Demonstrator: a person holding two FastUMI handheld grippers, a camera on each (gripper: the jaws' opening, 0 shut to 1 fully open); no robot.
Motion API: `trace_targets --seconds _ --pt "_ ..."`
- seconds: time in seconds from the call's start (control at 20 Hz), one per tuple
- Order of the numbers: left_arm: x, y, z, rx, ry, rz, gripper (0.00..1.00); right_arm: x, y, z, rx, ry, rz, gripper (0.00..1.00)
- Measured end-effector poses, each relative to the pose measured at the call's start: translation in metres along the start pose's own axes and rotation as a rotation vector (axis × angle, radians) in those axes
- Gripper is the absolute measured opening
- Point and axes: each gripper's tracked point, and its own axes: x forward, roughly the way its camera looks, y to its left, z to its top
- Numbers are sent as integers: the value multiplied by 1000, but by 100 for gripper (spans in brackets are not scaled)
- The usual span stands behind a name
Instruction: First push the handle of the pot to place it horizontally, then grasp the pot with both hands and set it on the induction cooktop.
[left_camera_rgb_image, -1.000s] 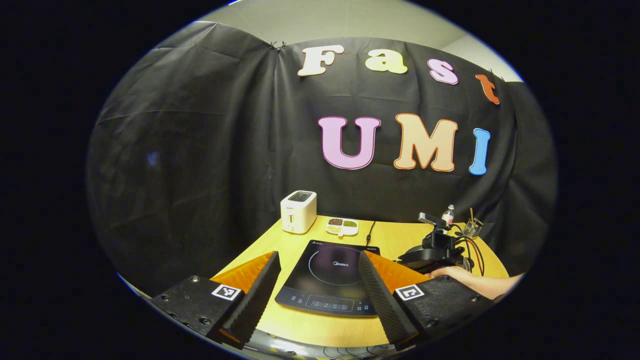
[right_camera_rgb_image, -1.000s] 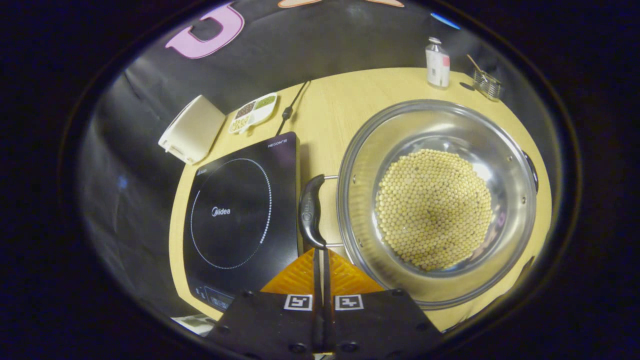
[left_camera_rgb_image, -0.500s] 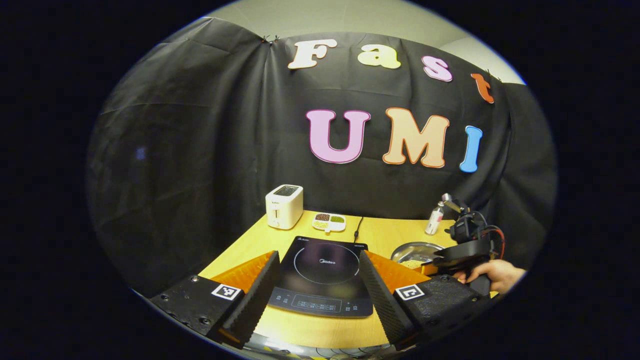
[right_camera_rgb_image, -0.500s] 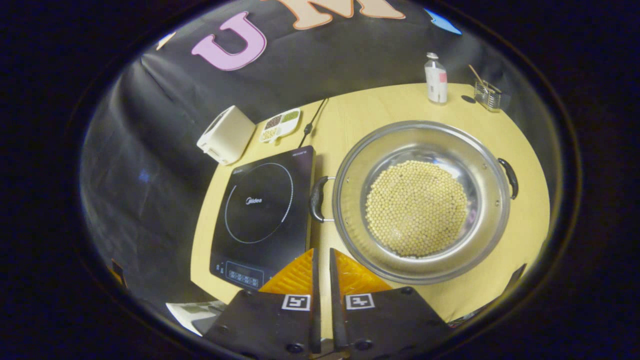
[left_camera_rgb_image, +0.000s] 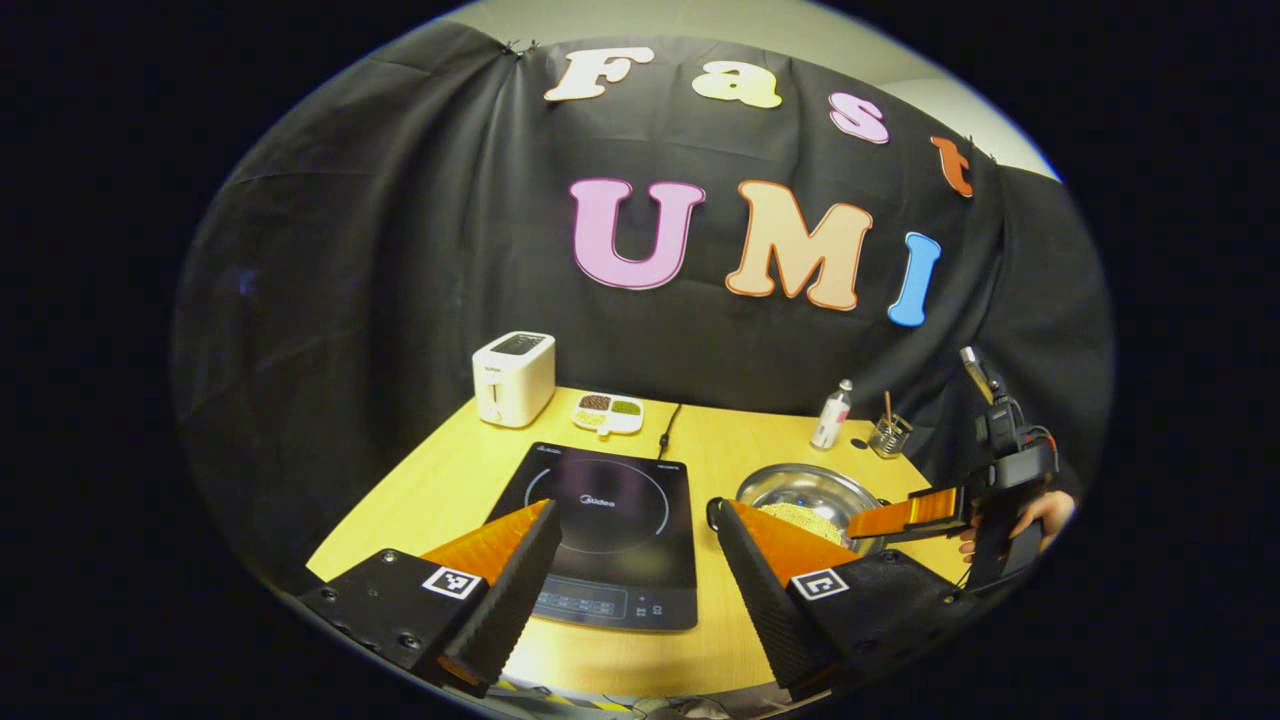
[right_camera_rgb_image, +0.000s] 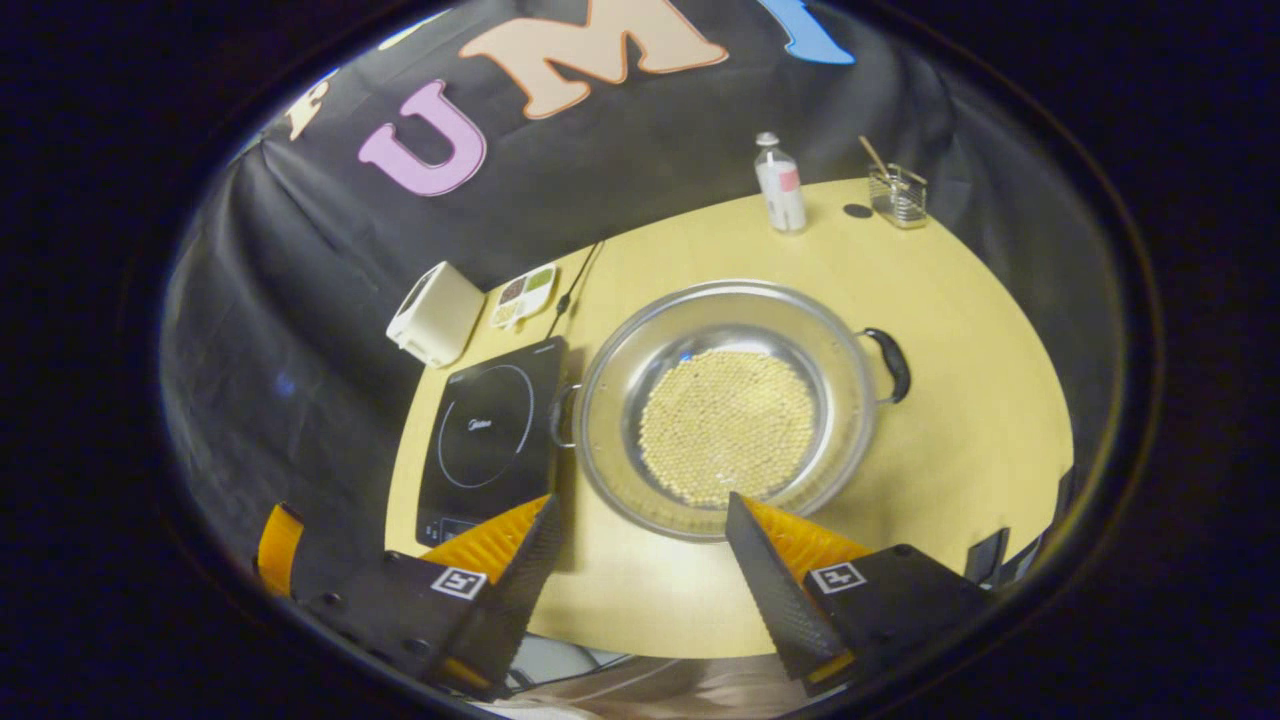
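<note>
So there's one pot sitting on the table, just right of the one induction cooktop, not on it. The pot is a wide steel thing with a layer of pale beans across the bottom, and it has two dark handles: one on the far right side, one on the left beside the cooktop's edge, and both look to lie flat out to the sides.

Two claws here, both spread wide and gripping nothing. The right claw hangs high above the near edge of the table, looking down at the pot. The left claw sits low at the front of the table with the cooktop between its fingers in the left gripper view. From there you can also see the pot and the right claw off to the side with a hand on its grip.

Along the back: one white toaster, one little divided dish of grains, one small bottle, and one glass holder with a stick in it. One black cord runs back from the cooktop.
</note>
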Motion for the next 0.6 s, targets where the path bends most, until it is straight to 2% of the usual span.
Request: trace_targets --seconds 0.25,0.3,0.45,0.5,0.55,0.6 --pt "40 -36 -25 -59 125 -76 97 -3 -60 38 53 -38 -60 93" --pt "50 -44 -28 -67 147 -87 97 0 -71 44 64 -35 -64 100" --pt "81 -60 -43 -98 239 -100 96 16 -107 67 88 -20 -85 100" --pt "91 -65 -47 -109 268 -101 96 21 -116 72 94 -11 -87 93" --pt "101 -70 -51 -116 298 -104 97 27 -126 76 99 2 -88 93" --pt "109 -74 -54 -122 315 -107 97 33 -135 79 100 17 -88 100"
